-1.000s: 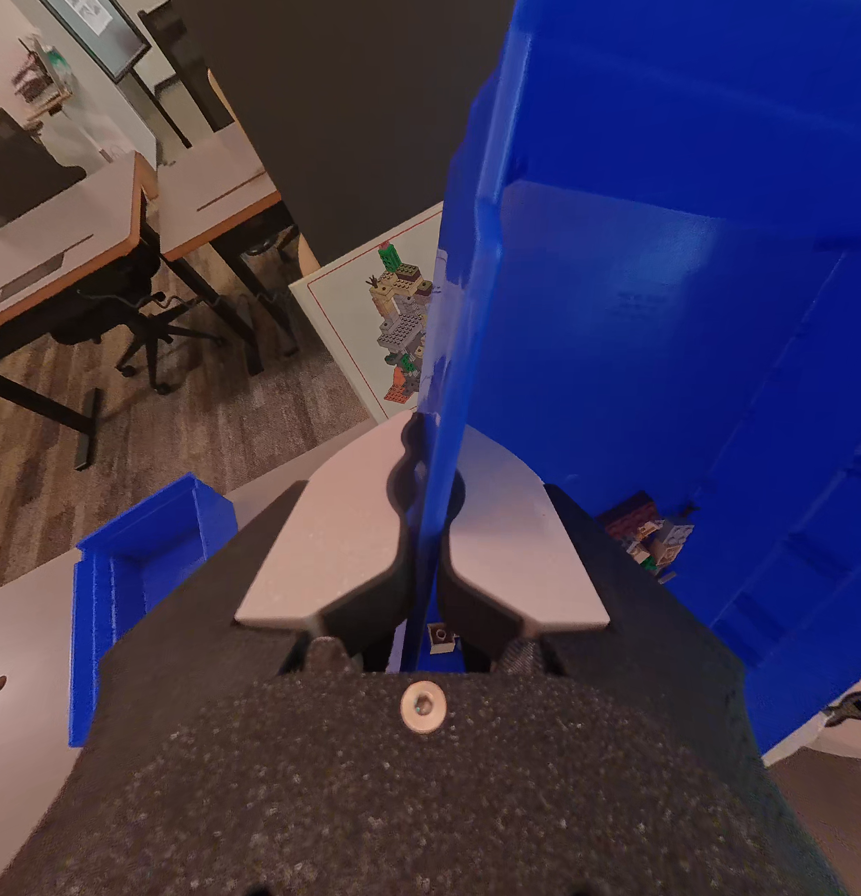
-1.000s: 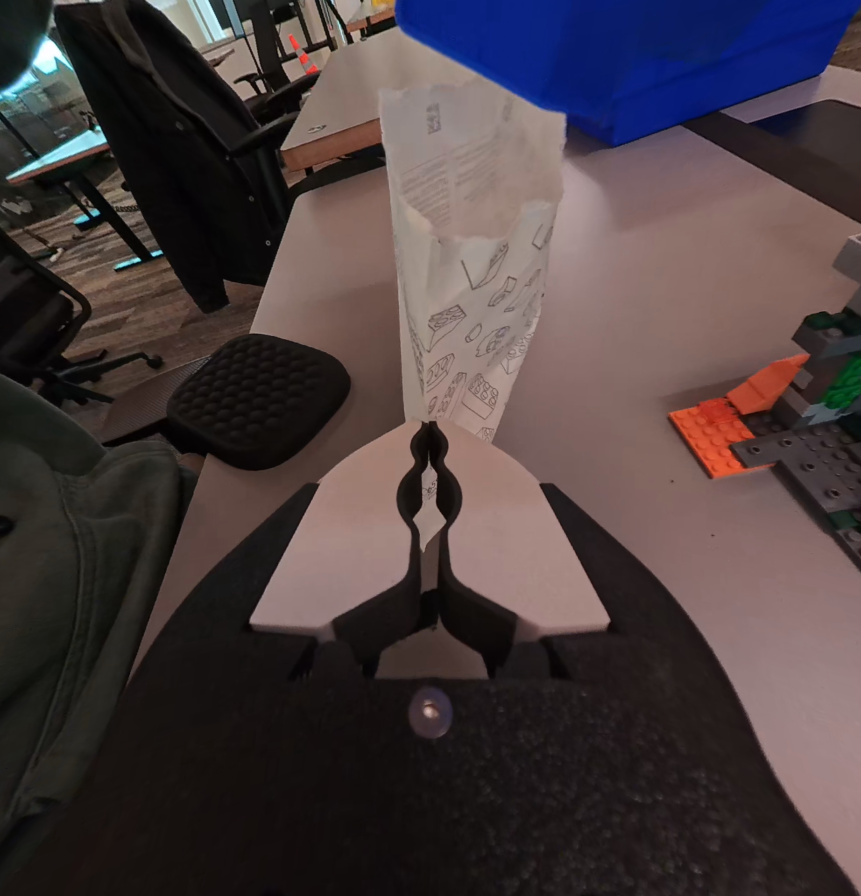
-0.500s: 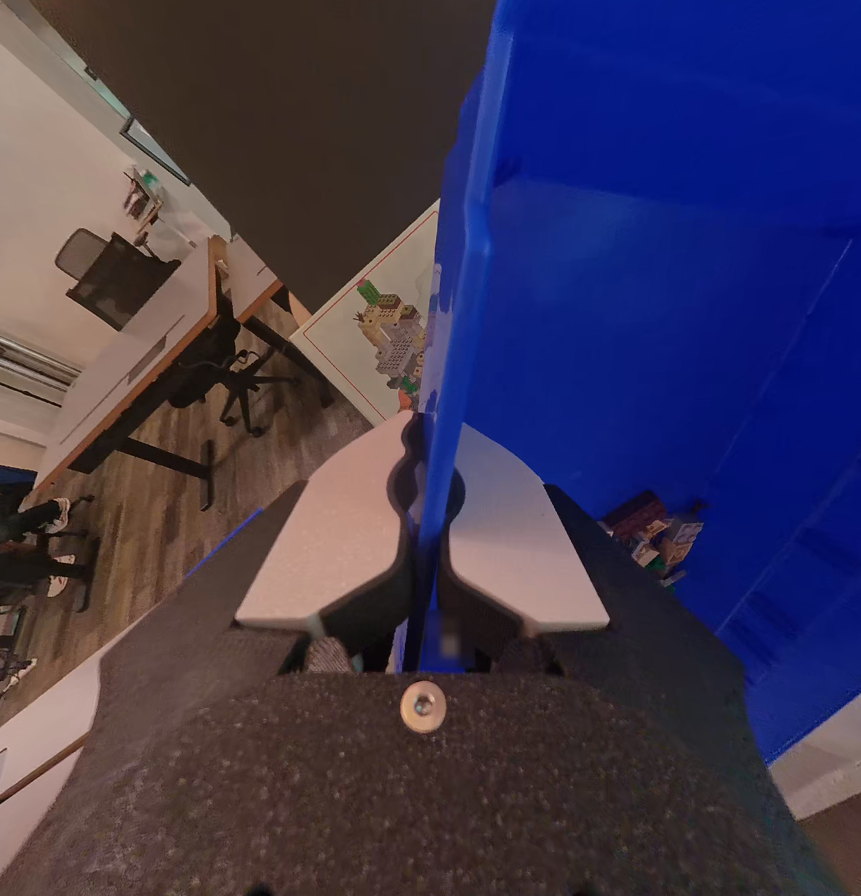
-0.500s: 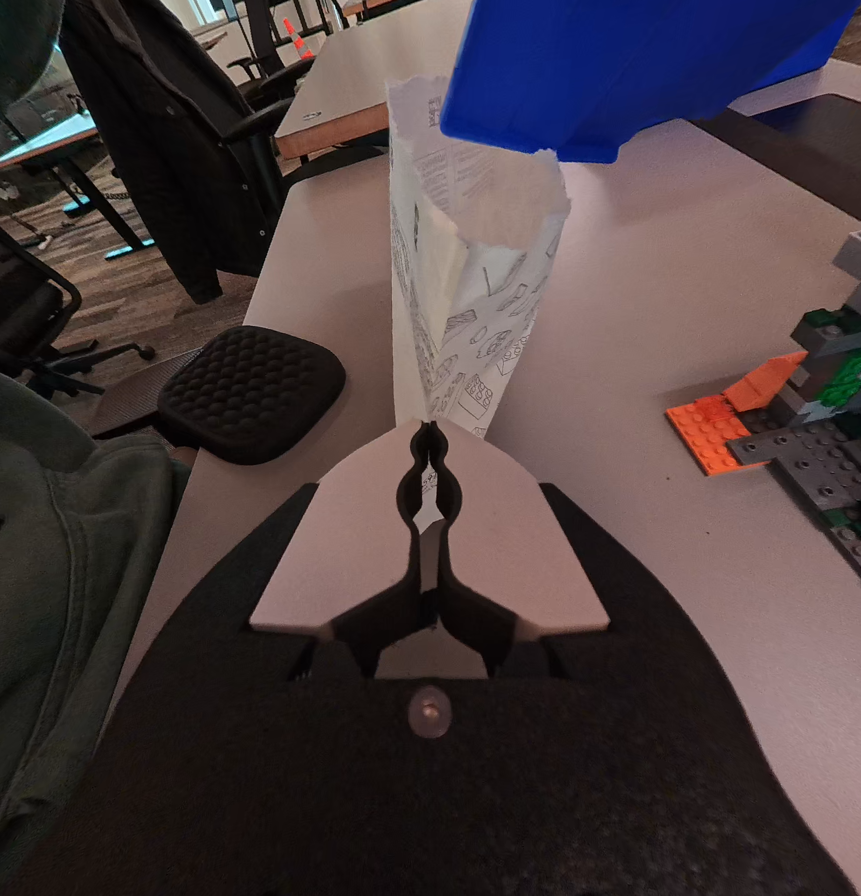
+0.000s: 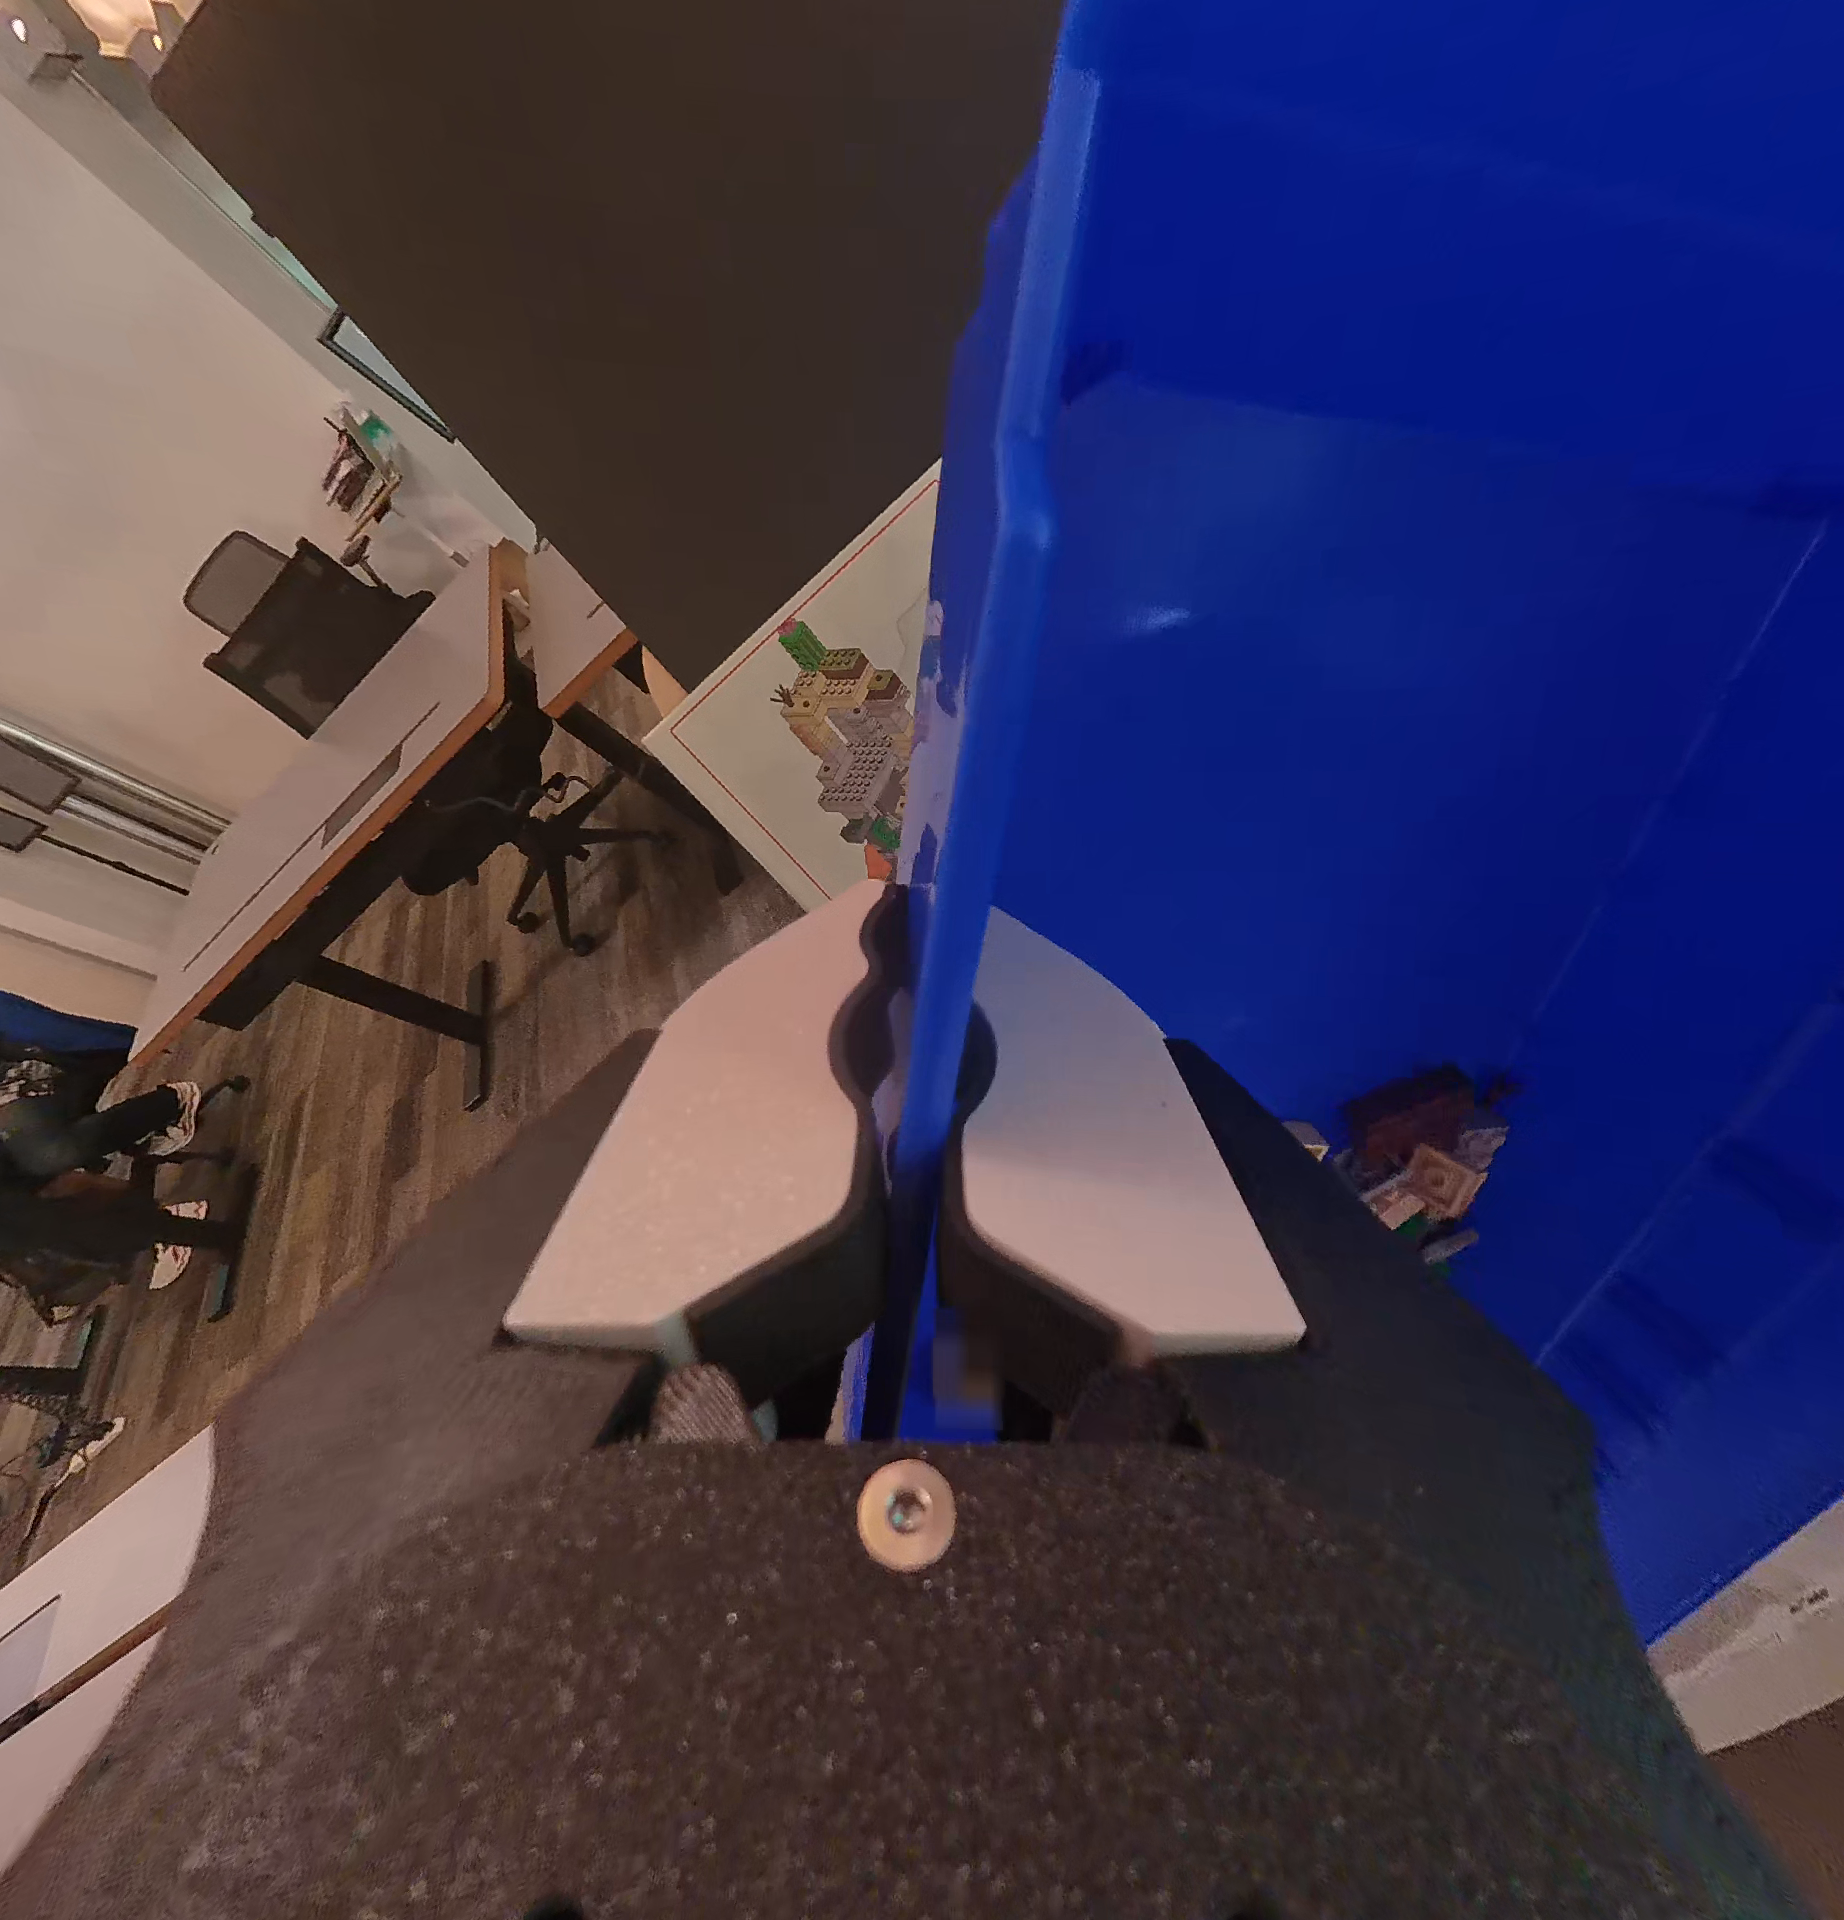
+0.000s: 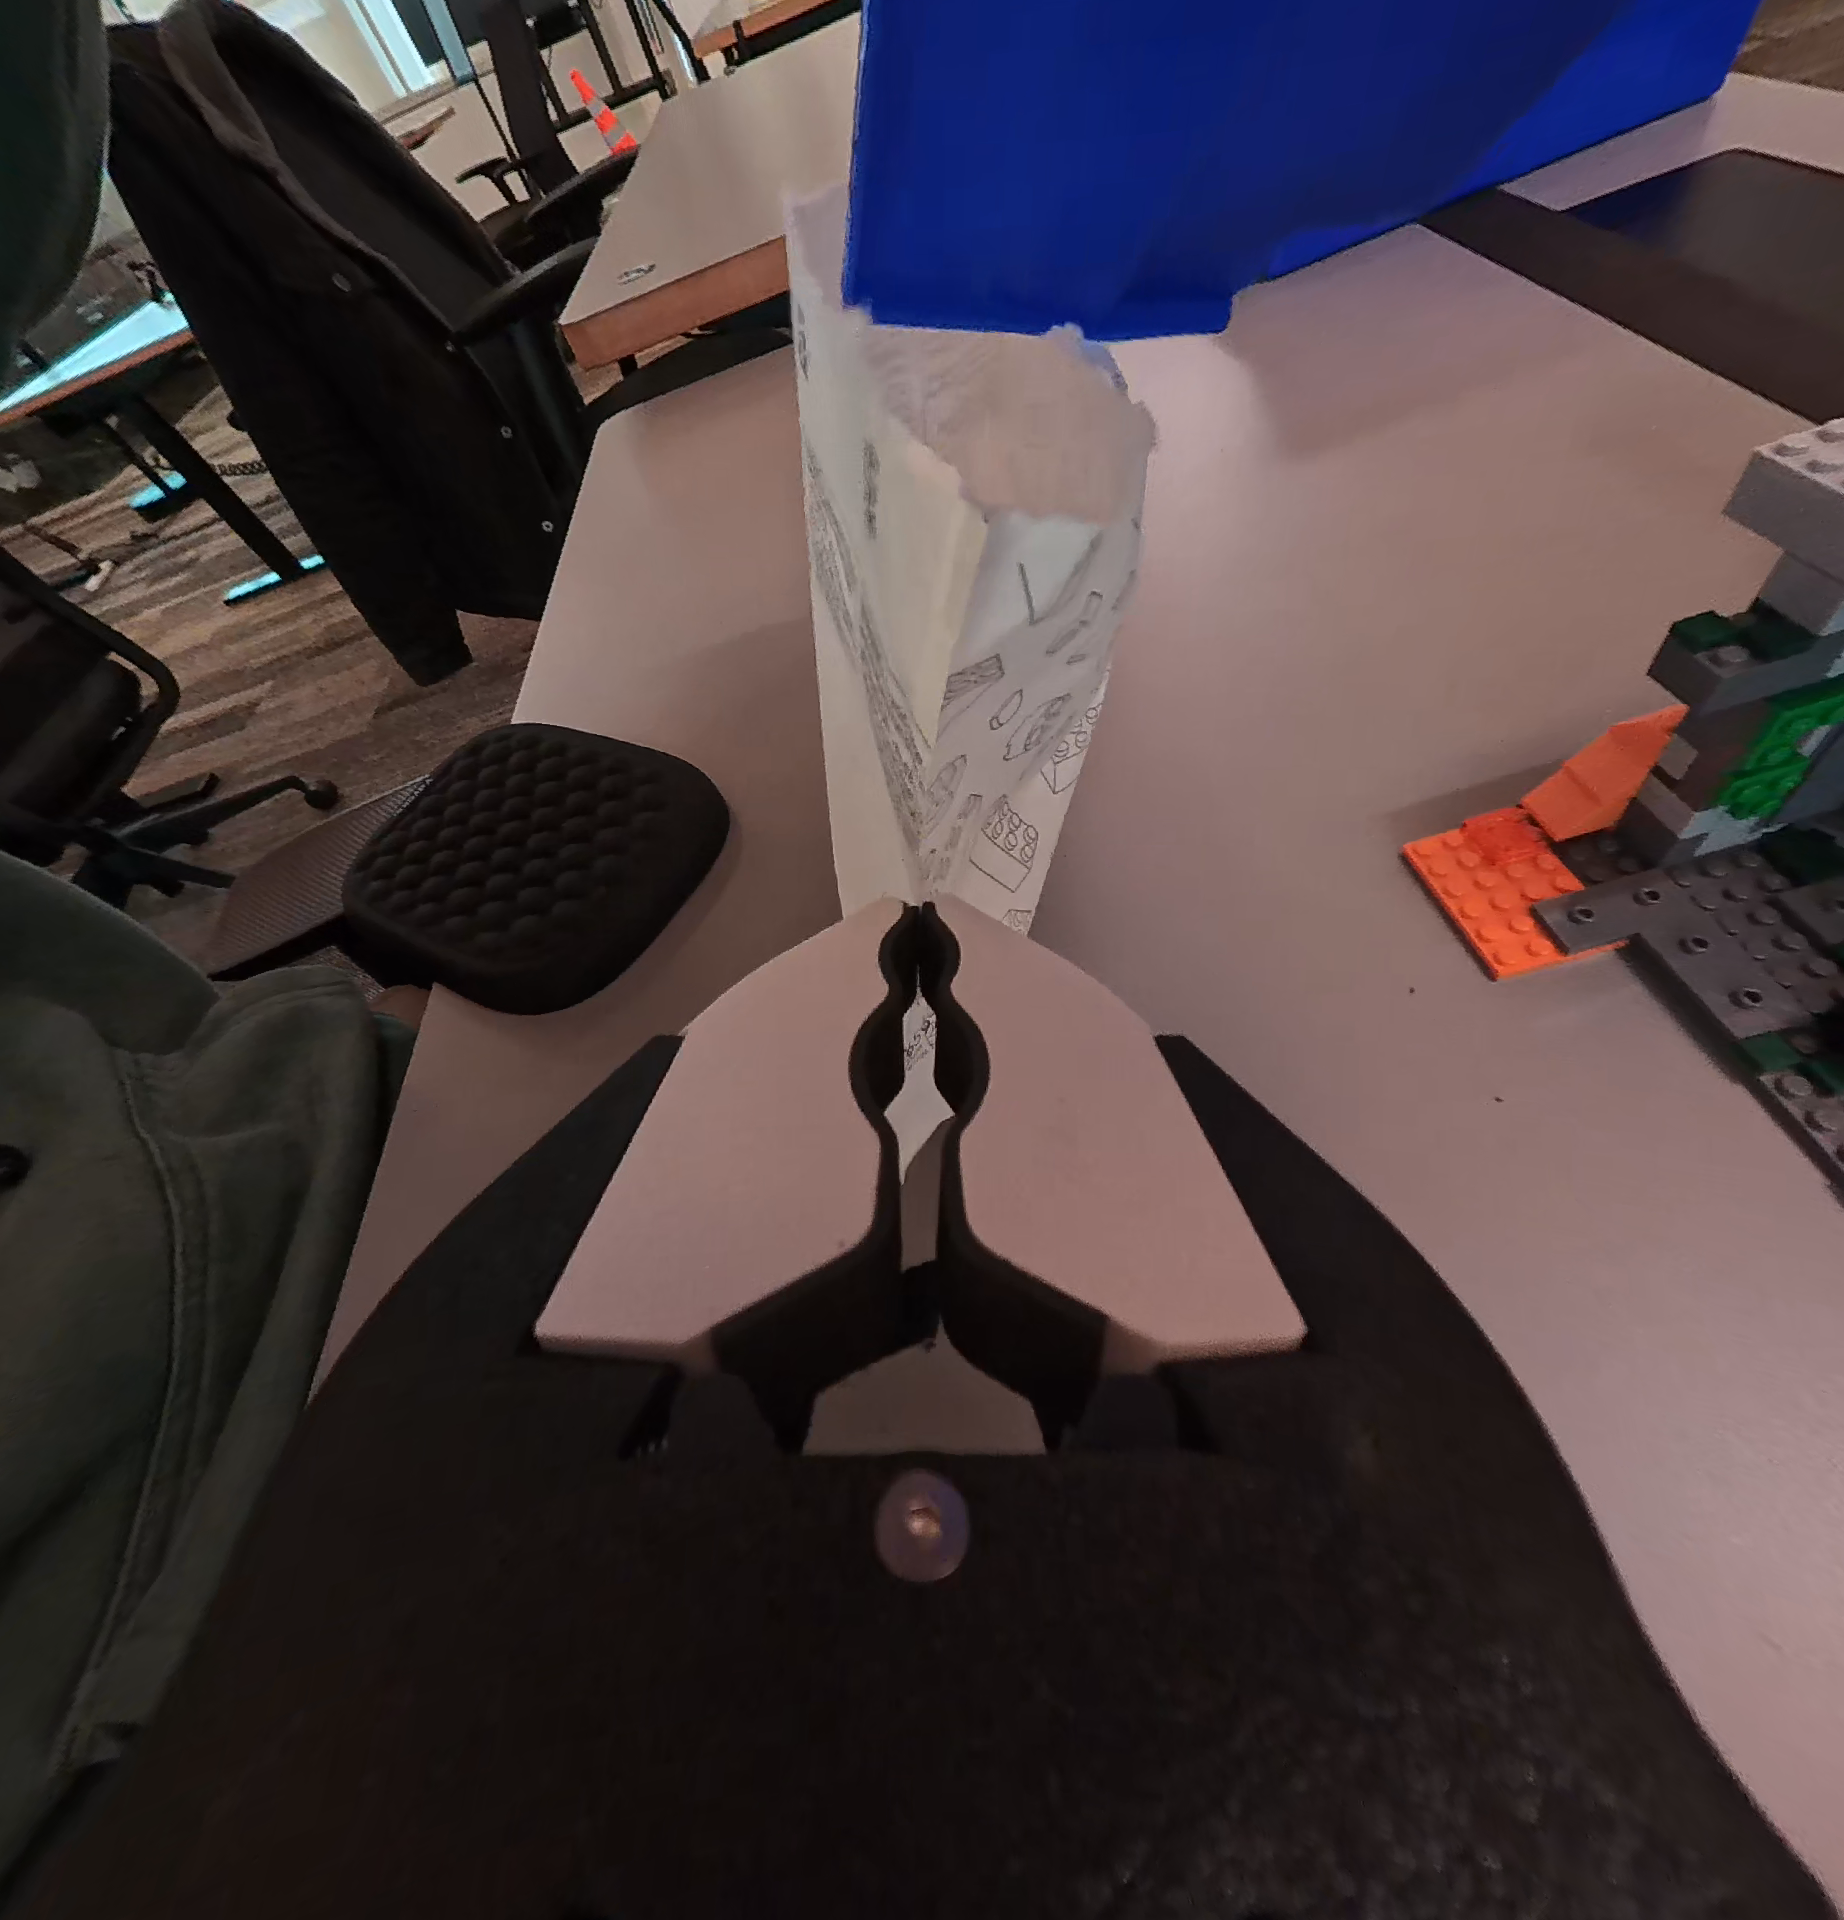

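The blue bin (image 5: 1417, 727) is held up off the table and tipped, its thin side wall running straight down between the fingers of the left gripper (image 5: 923, 914), whose two pads are closed against that wall, one on the outside and one on the inside. A small heap of toy bricks (image 5: 1417, 1174) lies in the bin's lower corner, just beside the gripper's right finger. In the right wrist view the same bin hangs above the torn open mouth of a white paper bag (image 6: 959, 623) printed with outline drawings of bricks; the bin's lower edge overlaps the bag's top rim. The right gripper (image 6: 918, 912) is closed tight on the bag's pinched lower end, the paper showing through the gaps between its fingers, and the bag stands upright from the fingertips. Under it is a pale grey table (image 6: 1313, 1039), with a partly built brick model (image 6: 1728, 810) on orange and grey plates to the right. A black cushioned chair armrest (image 6: 533, 862) lies at the left, by the table edge. Behind the bin, in the left view, a printed instruction sheet (image 5: 793, 727) shows a brick model.
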`<state>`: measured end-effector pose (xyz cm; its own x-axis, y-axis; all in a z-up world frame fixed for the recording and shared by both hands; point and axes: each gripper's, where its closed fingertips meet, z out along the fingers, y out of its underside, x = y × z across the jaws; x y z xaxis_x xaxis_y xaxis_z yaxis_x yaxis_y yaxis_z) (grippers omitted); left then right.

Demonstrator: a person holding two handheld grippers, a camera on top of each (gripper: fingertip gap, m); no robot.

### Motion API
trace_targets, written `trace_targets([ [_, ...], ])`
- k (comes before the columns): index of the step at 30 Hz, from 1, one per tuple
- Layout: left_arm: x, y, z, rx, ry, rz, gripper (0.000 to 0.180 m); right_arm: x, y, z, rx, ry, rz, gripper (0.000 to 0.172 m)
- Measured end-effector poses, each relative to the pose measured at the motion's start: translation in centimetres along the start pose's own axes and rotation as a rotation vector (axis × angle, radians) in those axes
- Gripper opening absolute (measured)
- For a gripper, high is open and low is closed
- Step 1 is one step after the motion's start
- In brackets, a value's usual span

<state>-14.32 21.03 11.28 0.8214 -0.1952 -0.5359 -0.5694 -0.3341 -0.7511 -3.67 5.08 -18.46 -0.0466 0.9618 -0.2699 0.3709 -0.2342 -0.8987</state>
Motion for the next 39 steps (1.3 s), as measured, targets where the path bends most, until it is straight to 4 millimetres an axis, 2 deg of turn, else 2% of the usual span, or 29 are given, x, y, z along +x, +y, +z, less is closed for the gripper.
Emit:
trace_targets([
  [9,-0.5,-0.2,-0.6,0.028,0.002,-0.035,0.006,0.5,0.0,0.0,0.006,0.021,0.031,0.000],
  [21,-1.0,0.6,-0.4,0.020,0.027,-0.079,0.007,0.7,0.2,0.0,-0.001,0.035,0.035,0.000],
  [29,-1.4,0.0,-1.5,0.055,0.038,-0.100,0.007,1.5,0.3,-0.2,0.008,0.071,0.082,0.000],
  [39,-1.5,0.3,-2.3,0.062,0.056,-0.119,0.006,2.4,0.4,-0.4,0.018,0.116,0.121,0.000],
])
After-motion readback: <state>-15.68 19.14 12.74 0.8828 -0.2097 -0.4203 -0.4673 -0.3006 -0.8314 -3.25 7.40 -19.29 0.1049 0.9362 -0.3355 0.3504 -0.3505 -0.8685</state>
